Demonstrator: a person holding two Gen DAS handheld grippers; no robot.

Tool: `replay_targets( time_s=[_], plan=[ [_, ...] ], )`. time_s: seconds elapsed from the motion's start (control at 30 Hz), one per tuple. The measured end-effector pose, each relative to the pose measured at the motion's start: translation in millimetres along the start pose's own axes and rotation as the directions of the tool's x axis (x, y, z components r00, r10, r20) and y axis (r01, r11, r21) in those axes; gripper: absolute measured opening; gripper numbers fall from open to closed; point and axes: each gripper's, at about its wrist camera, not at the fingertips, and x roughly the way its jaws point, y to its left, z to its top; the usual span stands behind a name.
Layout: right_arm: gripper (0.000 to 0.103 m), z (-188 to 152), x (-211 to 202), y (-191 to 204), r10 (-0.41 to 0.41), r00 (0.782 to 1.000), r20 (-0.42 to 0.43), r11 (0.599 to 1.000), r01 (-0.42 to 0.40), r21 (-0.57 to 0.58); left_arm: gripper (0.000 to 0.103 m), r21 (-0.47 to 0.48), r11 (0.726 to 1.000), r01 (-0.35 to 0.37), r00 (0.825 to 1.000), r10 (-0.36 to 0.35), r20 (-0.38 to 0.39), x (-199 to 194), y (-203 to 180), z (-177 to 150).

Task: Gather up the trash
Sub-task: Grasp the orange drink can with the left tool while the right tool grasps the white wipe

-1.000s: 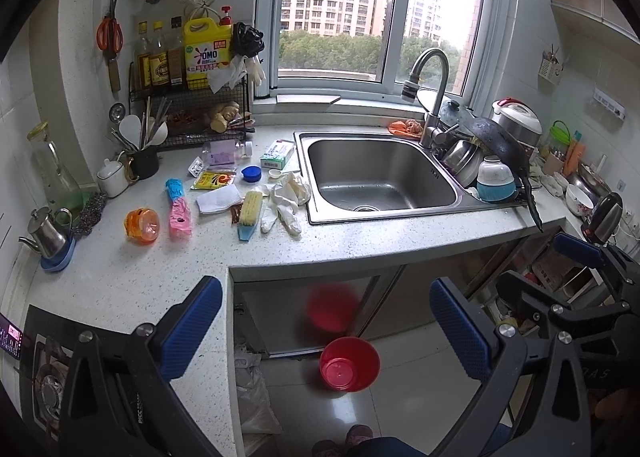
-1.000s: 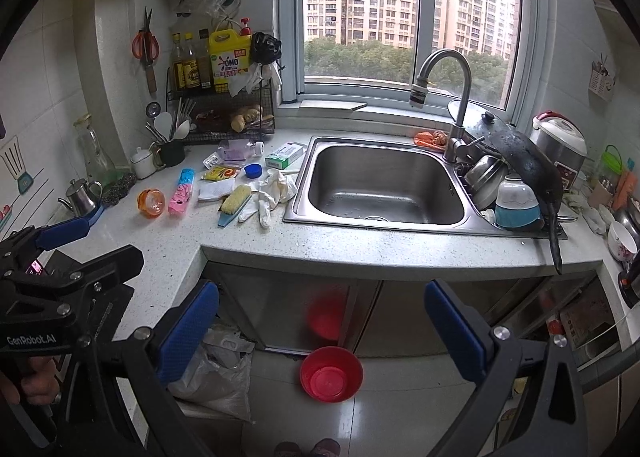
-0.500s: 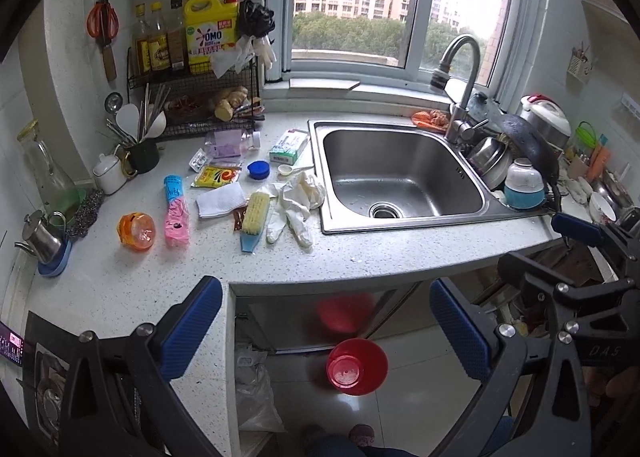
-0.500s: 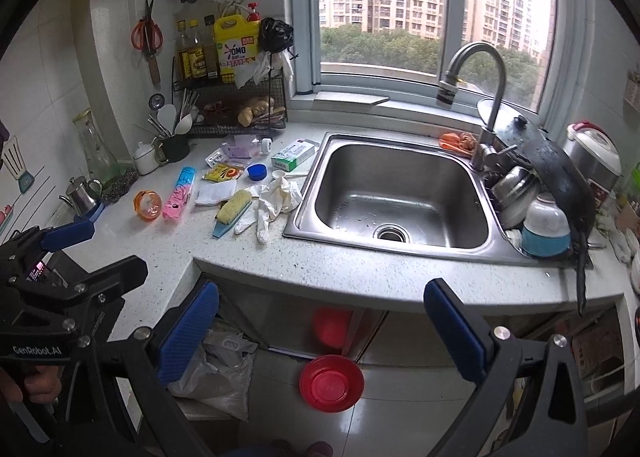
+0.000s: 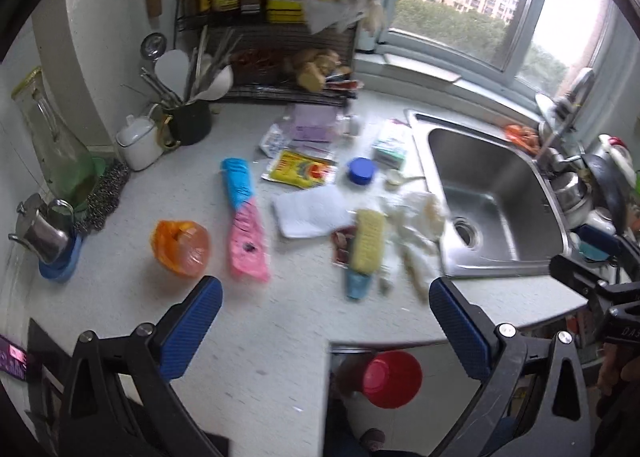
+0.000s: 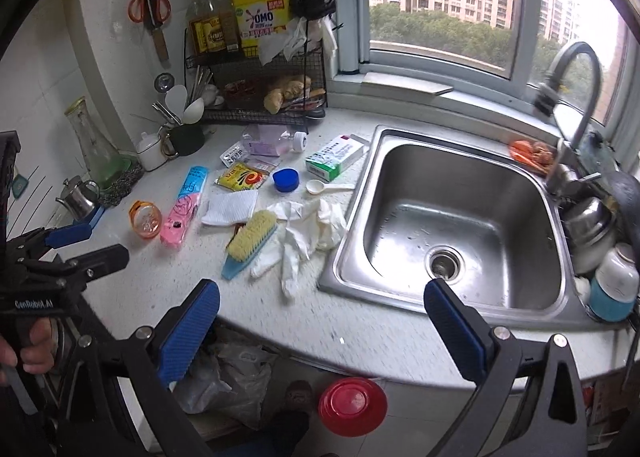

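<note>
Both grippers spread and empty above the littered worktop (image 6: 132,289).

My left gripper (image 5: 324,321) and right gripper (image 6: 320,321) hover short of the yellow wrapper (image 6: 241,178), blue cap (image 6: 286,180) and crumpled gloves (image 6: 304,229); bare worktop lies along the near edge beside the sink (image 6: 452,217).

Counter front edge (image 6: 320,321) free — brush (image 6: 251,238), gloves (image 6: 304,233) behind.

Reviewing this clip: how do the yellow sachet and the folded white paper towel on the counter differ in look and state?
The yellow sachet is a glossy printed packet with red markings; the white paper towel is plain and quilted. The sachet lies farther back, toward the wire rack; the towel lies nearer the counter's front edge, with the scrub brush at its near edge. The towel looks larger than the sachet. Both lie flat on the countertop, untouched, with both grippers open and away from them.
</note>
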Motion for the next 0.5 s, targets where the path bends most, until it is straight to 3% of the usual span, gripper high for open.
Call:
replay_targets(
  time_s=[0.2, 0.5],
  plan=[
    [0.103, 38, 51, 21, 0.022, 0.998, -0.063, 0.999, -0.025, -0.046, 0.103, -0.012, 0.998, -0.067, 0.994, 0.065, -0.091, 46, 76, 31],
    [0.103, 75, 121, 58, 0.036, 0.986, -0.163, 0.993, -0.055, -0.109, 0.103, 0.029, 0.996, -0.082, 0.973, 0.086, -0.212, 98, 138, 31]
  ],
)
